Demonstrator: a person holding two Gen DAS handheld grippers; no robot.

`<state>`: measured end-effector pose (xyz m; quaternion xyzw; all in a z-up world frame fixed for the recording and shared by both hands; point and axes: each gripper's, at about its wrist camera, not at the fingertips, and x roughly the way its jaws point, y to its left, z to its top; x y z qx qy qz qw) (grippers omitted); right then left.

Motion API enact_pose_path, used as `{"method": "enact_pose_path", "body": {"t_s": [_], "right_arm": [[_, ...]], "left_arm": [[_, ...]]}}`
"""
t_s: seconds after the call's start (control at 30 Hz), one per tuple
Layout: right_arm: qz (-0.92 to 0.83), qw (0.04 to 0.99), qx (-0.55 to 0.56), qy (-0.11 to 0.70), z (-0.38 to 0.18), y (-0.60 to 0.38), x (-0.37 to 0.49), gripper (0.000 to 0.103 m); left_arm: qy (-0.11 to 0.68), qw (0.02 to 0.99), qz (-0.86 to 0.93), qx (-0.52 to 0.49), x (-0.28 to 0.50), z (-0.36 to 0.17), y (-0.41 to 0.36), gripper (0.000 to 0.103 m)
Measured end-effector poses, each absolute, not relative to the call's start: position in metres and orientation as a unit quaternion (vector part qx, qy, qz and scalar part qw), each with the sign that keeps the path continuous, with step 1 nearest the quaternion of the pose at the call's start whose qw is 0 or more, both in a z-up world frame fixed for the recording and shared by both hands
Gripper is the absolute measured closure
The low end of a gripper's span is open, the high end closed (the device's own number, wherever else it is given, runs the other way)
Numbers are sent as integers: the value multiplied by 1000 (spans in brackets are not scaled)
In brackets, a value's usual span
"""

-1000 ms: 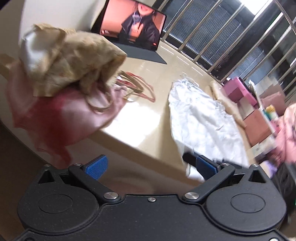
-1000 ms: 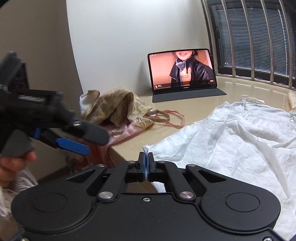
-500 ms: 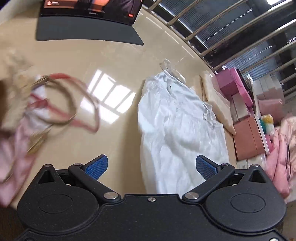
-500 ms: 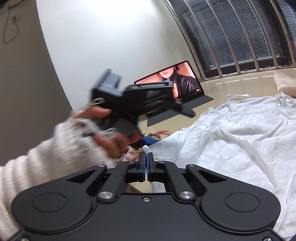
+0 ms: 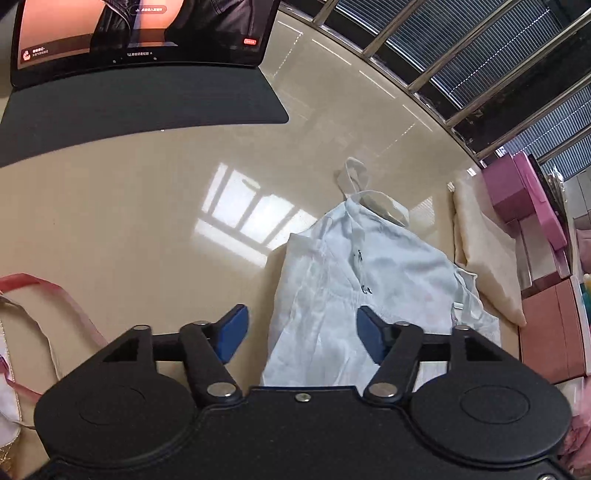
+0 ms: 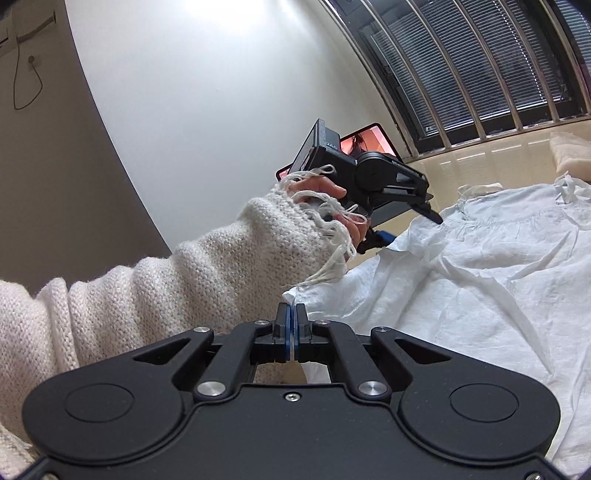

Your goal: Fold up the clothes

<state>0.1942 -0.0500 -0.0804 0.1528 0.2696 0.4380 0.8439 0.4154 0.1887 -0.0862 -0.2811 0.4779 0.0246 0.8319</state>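
A white garment (image 5: 354, 291) with thin straps lies spread on the beige table (image 5: 147, 221); it also shows in the right wrist view (image 6: 498, 291). My left gripper (image 5: 301, 332) is open and empty, hovering over the garment's left edge; it also shows in the right wrist view (image 6: 406, 221) above that edge. My right gripper (image 6: 291, 328) is shut on a corner of the white garment, with cloth sticking out between the blue pads.
A tablet (image 5: 140, 33) on a dark stand plays video at the back left. Pink and beige clothes with straps (image 5: 33, 314) lie at the left. A folded cream cloth (image 5: 484, 254) and pink boxes (image 5: 524, 195) sit at the right. Window bars (image 6: 498, 74) run behind.
My left gripper has swung from beside the table's left end to over the table, above the garment's left edge, staying open. My right gripper has kept its hold on the corner.
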Motion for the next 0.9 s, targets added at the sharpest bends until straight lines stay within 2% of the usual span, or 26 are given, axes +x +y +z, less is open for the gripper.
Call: {"method": "enact_pose_path", "body": {"t_s": [0.07, 0.13, 0.37, 0.5, 0.53, 0.57, 0.63, 0.73, 0.77, 0.9], "right_arm": [[436, 843, 158, 271, -81, -53, 193, 102], [433, 843, 164, 273, -82, -55, 192, 102], [398, 846, 205, 290, -89, -83, 188, 102], [355, 847, 239, 314, -101, -106, 185, 102], [344, 847, 248, 321, -105, -111, 184, 102], [332, 847, 255, 328, -109, -115, 184, 102], [308, 847, 264, 344, -119, -123, 184, 102], [289, 847, 262, 362, -127, -130, 180, 96], [284, 846, 260, 368, -129, -131, 180, 91], [279, 845, 260, 375, -130, -138, 172, 73]], "left_arm": [[478, 836, 34, -266, 414, -84, 183, 88], [478, 842, 50, -245, 415, -78, 175, 95], [464, 868, 69, -163, 419, -47, 133, 97], [476, 868, 65, -127, 429, -47, 100, 96], [484, 864, 66, -122, 432, -51, 93, 89], [488, 862, 55, -125, 433, -54, 90, 70], [495, 858, 31, -136, 435, -61, 84, 45], [474, 865, -13, -162, 423, -56, 85, 34], [463, 871, -22, -164, 416, -51, 87, 27], [413, 894, -59, -161, 383, -27, 100, 12]]}}
